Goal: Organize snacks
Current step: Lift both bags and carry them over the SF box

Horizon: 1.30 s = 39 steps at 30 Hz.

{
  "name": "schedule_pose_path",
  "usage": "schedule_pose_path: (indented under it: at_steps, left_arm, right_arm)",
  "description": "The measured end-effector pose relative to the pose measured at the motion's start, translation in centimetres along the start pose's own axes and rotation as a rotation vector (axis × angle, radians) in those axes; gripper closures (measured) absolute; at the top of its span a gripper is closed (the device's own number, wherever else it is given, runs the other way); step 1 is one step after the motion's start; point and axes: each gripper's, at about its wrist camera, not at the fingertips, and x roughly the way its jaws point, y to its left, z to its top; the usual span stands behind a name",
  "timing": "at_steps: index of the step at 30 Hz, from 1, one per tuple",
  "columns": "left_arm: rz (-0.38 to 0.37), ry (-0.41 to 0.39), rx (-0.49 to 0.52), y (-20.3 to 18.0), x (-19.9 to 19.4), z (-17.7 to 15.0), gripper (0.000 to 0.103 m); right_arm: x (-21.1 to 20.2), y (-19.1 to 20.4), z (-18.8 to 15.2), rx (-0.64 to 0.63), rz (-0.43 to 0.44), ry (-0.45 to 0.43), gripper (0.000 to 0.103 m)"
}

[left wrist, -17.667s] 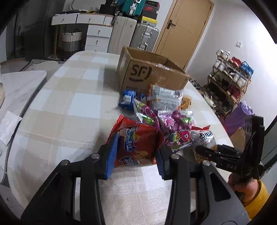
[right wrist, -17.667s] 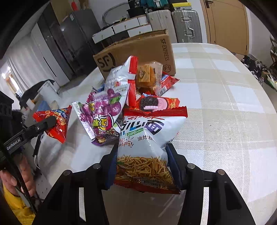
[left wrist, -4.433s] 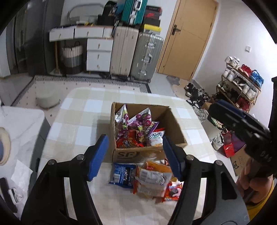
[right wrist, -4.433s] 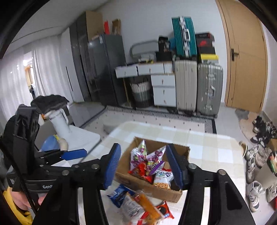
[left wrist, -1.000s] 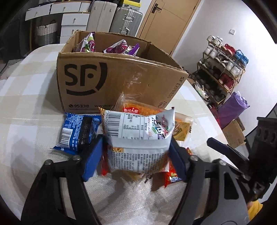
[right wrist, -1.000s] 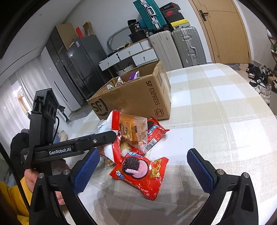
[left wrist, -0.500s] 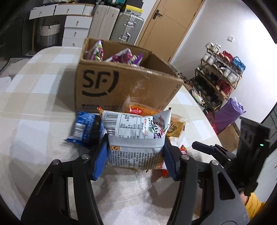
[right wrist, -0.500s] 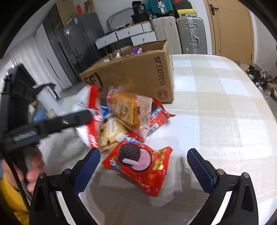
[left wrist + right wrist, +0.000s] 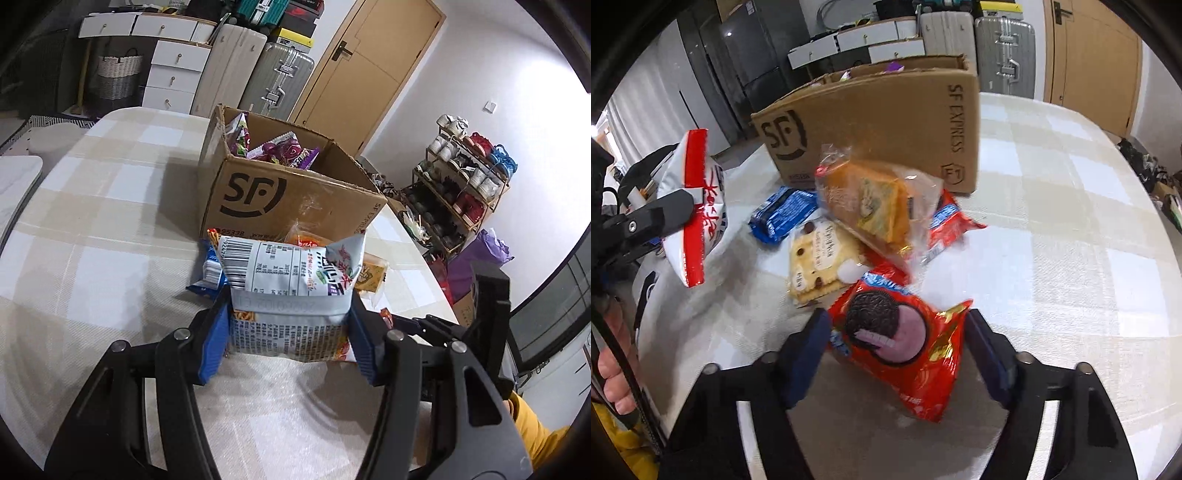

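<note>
The white noodle-snack bag [image 9: 291,291] is clamped between the pads of the left gripper [image 9: 290,332] and has come up off the worktop [image 9: 92,229]; a second ago it sat lower, among the pile just near the SF cardboard box [image 9: 295,199]. That suggests it is on its way into the box, where purple and silver packets already lie.

The right gripper [image 9: 897,354] has just been closing, and the red Oreo packet [image 9: 901,336] lies between its jaws. The left pad looks to touch the wrapper, but the right pad appears just clear, so no grip yet, I judge.

Beyond it lie a cream biscuit pack [image 9: 816,258], a clear-wrapped orange cake [image 9: 871,206] and a blue packet [image 9: 783,214].

The box's far interior is hidden, and motion blur smears the wrappers' print.
</note>
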Motion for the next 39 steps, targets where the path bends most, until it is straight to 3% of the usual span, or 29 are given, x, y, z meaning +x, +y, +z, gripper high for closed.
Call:
schedule_pose_path:
  at_steps: [2,3,7,12,19,30,39]
  left_arm:
    - [-0.002,-0.008,-0.007,0.2,-0.9,-0.2,0.048]
    - [-0.003,-0.011,-0.008,0.2,-1.2,-0.3,0.048]
    - [-0.001,-0.034,-0.009,0.4,-3.0,-0.6,0.048]
    - [0.000,-0.049,-0.007,0.4,-5.0,-1.3,0.048]
    - [0.000,-0.098,0.004,-0.4,-8.5,-2.0,0.048]
    - [0.003,-0.177,0.065,-3.6,-15.1,-3.1,0.048]
    - [-0.032,-0.224,0.080,-5.3,-19.2,-2.8,0.048]
  right_arm:
    - [0.0,0.4,0.0,-0.029,-0.013,0.012,0.040]
    - [0.0,0.9,-0.2,-0.047,-0.019,0.019,0.049]
    - [-0.7,0.8,-0.8,-0.024,0.013,0.007,0.053]
    - [-2.5,0.3,-1.8,0.017,0.033,-0.029,0.054]
    - [-8.4,0.3,-2.2,0.047,0.063,-0.133,0.054]
    - [-18.6,4.0,-1.3,0.008,0.214,-0.357,0.054]
    - [-24.0,5.8,-0.9,-0.033,0.258,-0.480,0.054]
